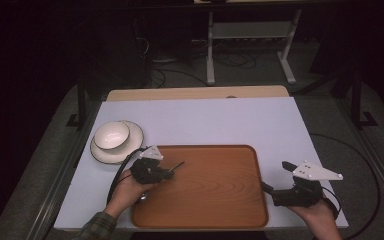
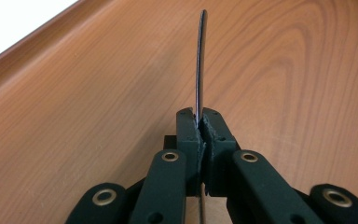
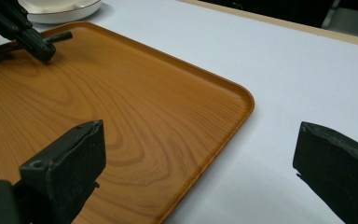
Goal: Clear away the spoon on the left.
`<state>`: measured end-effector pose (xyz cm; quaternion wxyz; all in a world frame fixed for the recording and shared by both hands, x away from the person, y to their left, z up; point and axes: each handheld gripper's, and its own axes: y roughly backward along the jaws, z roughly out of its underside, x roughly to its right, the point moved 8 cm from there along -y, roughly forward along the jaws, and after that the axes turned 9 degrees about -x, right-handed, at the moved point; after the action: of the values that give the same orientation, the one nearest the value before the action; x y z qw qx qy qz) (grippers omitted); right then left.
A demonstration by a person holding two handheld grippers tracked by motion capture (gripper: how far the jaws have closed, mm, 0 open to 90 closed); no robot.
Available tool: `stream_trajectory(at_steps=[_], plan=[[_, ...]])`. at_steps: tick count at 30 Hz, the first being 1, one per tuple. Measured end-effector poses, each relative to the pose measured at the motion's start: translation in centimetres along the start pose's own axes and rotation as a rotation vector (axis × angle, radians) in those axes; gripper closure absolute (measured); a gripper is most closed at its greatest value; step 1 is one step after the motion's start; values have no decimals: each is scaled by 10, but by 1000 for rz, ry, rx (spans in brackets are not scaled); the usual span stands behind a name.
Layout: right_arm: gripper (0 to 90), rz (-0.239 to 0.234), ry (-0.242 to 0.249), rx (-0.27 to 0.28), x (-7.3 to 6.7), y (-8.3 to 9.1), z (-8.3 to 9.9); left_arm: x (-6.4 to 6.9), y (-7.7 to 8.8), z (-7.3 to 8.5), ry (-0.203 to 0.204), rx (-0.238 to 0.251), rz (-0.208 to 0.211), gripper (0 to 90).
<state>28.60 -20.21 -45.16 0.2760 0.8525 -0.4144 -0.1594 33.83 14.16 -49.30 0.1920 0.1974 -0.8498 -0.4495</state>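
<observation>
Spoon (image 2: 199, 65) clamped in left claw (image 2: 200, 122) over tray (image 2: 98, 116).

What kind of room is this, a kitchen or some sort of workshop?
Most likely a lab or recording studio, not a kitchen: the table stands in a dark room, cables lie on the floor behind it, and a metal stand sits there too.

One tray (image 1: 215, 200), one bowl (image 1: 111, 135), one plate (image 1: 132, 145), one spoon (image 2: 199, 70), two grippers
</observation>
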Motion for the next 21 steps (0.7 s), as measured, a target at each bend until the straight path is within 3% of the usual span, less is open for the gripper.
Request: stream_trajectory(at_steps=[5, 11, 21], plan=[[19, 0, 1, -1, 0, 0, 0, 1, -3, 1, -26, -24, -26, 849], [19, -1, 1, -4, 0, 0, 0, 4, -4, 0, -34, -17, -28, 830], [19, -6, 4, -2, -1, 0, 1, 6, -5, -1, -41, -9, -43, 706]])
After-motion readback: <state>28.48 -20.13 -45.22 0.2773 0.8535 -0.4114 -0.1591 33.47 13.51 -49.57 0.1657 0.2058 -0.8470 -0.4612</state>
